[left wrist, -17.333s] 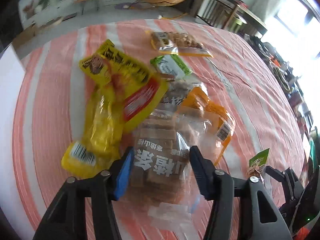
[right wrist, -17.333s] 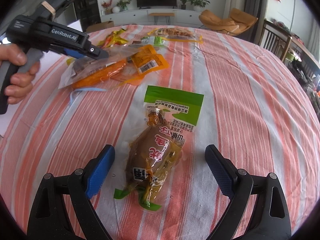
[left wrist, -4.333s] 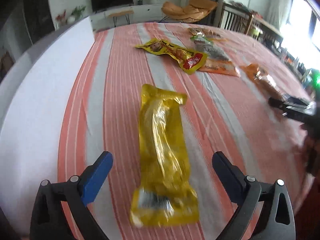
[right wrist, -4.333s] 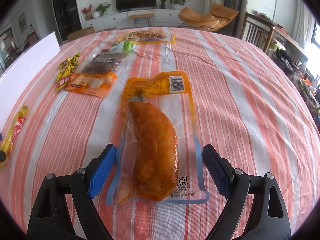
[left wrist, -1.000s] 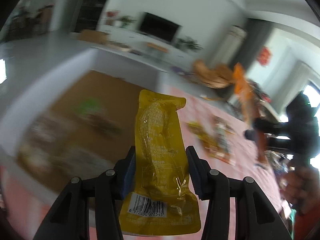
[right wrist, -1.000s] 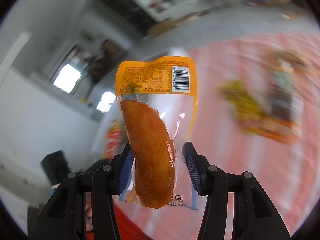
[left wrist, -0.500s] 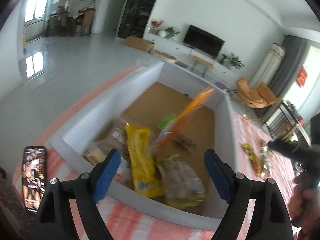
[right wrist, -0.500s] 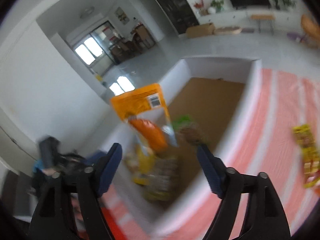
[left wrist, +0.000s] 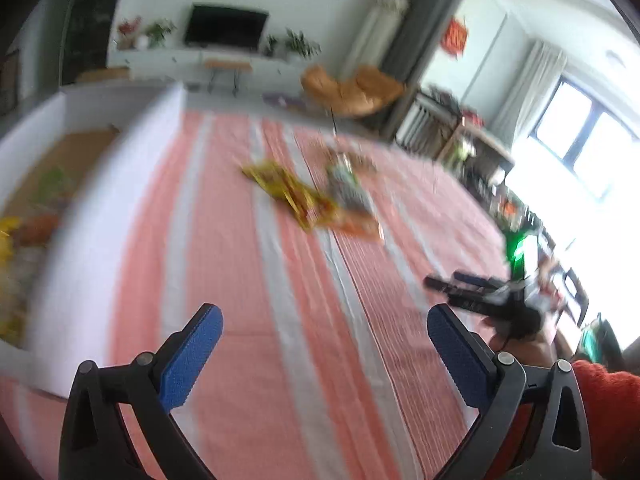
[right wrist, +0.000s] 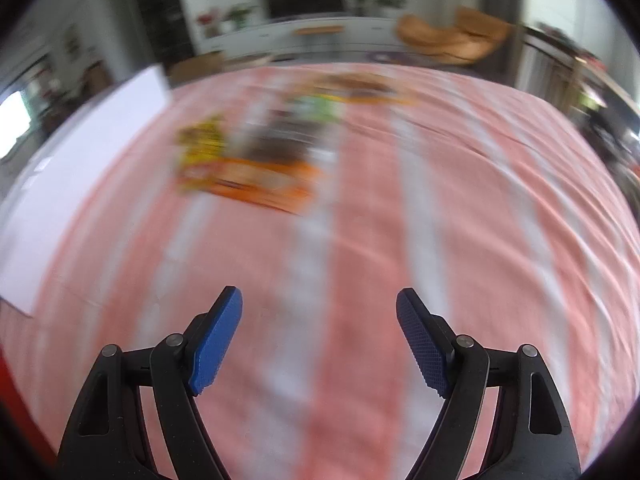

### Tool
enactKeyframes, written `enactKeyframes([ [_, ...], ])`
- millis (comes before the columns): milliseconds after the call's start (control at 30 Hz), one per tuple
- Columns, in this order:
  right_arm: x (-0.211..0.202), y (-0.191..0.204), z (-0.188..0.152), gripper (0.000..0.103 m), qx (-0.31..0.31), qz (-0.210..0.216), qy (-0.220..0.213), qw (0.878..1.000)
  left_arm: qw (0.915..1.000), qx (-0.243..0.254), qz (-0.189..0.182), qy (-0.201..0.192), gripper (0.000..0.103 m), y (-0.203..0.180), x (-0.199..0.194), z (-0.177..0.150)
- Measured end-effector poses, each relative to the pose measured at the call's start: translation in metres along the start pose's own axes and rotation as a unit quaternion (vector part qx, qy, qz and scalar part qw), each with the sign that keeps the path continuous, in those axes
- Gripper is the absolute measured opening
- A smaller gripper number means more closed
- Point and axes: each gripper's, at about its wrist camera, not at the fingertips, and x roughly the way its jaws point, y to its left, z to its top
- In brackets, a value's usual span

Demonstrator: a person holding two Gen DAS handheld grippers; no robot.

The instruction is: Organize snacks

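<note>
Left wrist view: left gripper [left wrist: 324,344] stands wide with nothing between its blue pads; its jaws have just been opening. It hangs over the striped cloth [left wrist: 248,280], pointed down toward the far snacks. The white box [left wrist: 100,216] sits at the left edge, with blurred packets inside, so some sorting looks done. A loose cluster waits mid-table: a yellow packet [left wrist: 288,192], a dark packet [left wrist: 348,192] touching it on the right, and an orange packet [left wrist: 356,226] at their near end. The right gripper [left wrist: 460,286] shows at the right, held in a hand with a red sleeve.

Right wrist view: the right gripper is also spread and empty, over bare cloth. The same cluster lies far left of centre, heavily blurred, with a green packet [right wrist: 316,106] and one more brownish packet [right wrist: 352,84] beyond it. The box wall shows at far left. Both grippers seem aimed at the remaining cluster, probably for the next pick.
</note>
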Motion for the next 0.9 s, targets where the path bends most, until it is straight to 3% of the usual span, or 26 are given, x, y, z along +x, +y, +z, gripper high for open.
enactKeyframes([
  [133,0.000,-0.033,-0.019,0.082,0.034,-0.025,-0.011,0.999,0.9982,0.013,0.044,0.038,0.101,-0.009,0.055,-0.009],
  [367,-0.002,-0.034,-0.024,0.087,0.032,-0.027,-0.018,0.999,0.9901,0.038,0.129,0.040,0.101,0.015,0.095,-0.004],
  [500,0.009,-0.024,-0.028,0.088,0.011,-0.055,-0.008,0.998,0.9882,0.030,0.143,0.046,0.101,0.031,0.113,-0.018],
  [533,0.010,-0.023,-0.028,0.089,0.010,-0.059,-0.008,0.998,0.9868,0.040,0.152,0.036,0.101,0.028,0.113,-0.019],
  [633,0.010,-0.027,-0.029,0.089,0.016,-0.055,-0.008,0.998,0.9800,0.063,0.180,0.057,0.103,0.019,0.123,-0.022],
  [900,0.009,-0.027,-0.028,0.089,0.016,-0.058,-0.008,0.998,0.9811,0.062,0.174,0.058,0.103,0.020,0.124,-0.022],
])
